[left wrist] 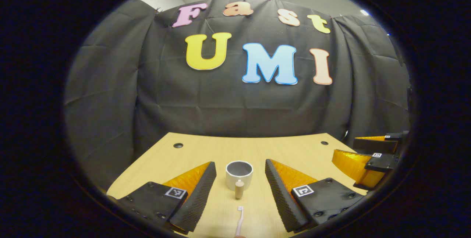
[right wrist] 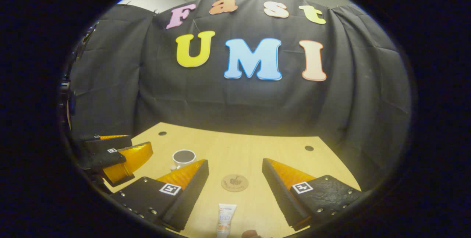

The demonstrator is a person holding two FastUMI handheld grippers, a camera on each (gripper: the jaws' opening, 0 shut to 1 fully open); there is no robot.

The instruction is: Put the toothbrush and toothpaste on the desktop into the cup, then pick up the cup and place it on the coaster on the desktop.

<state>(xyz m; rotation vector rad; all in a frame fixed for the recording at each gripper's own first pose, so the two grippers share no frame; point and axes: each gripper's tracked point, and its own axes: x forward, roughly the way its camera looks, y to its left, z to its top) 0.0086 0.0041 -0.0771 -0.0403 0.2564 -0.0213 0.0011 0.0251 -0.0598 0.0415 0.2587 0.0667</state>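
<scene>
In the left gripper view a white cup [left wrist: 239,174] stands upright on the wooden desktop [left wrist: 206,149], its handle toward me. A toothbrush [left wrist: 239,220] lies just in front of it. My left gripper [left wrist: 240,168] is open above the desk, fingers on either side of the cup and brush. In the right gripper view a round brown coaster [right wrist: 234,183] lies on the desk and a toothpaste tube [right wrist: 225,222] lies nearer, at the bottom edge. My right gripper [right wrist: 235,166] is open, straddling both. The cup [right wrist: 183,159] sits to the left.
The right gripper [left wrist: 362,159] shows at the right edge of the left gripper view; the left gripper [right wrist: 117,153] shows at the left of the right gripper view. Small round holes [left wrist: 178,145] mark the desk's far corners. The black cloth wall rises behind the far edge.
</scene>
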